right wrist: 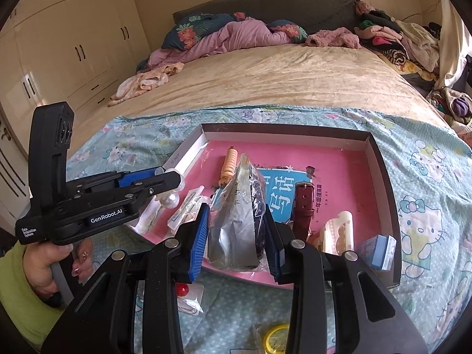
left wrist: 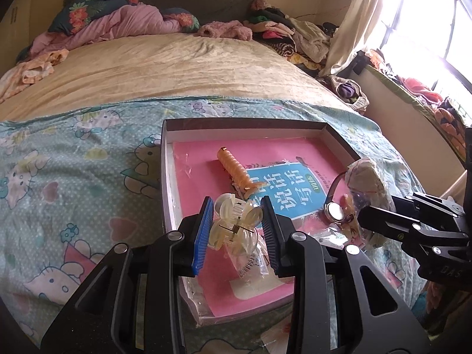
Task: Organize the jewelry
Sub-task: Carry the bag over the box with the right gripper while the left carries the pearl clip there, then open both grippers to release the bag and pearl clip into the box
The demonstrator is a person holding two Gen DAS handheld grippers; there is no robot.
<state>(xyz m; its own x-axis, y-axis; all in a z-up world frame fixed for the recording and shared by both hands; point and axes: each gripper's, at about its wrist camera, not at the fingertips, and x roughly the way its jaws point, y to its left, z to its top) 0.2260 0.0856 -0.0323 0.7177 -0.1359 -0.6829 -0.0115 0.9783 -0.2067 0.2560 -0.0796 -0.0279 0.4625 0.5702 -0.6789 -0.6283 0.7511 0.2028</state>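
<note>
Left wrist view: nearest, the left gripper [left wrist: 237,230] pinches a translucent claw clip [left wrist: 234,225] above the box [left wrist: 244,124]. Right of it, the right gripper [right wrist: 237,236] clamps a plastic-wrapped pouch [right wrist: 236,221]. Farther in lies an orange clip [left wrist: 236,168]. Best lower both gently onto bare pink lining, clear of it.

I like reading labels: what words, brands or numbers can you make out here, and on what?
"GenRobot.AI": left gripper.
"Data Acquisition System": same gripper, small print.
Large Chinese characters on the pink booklet in the box: upside down, unread.
Letters on right gripper body: too blurred.
</note>
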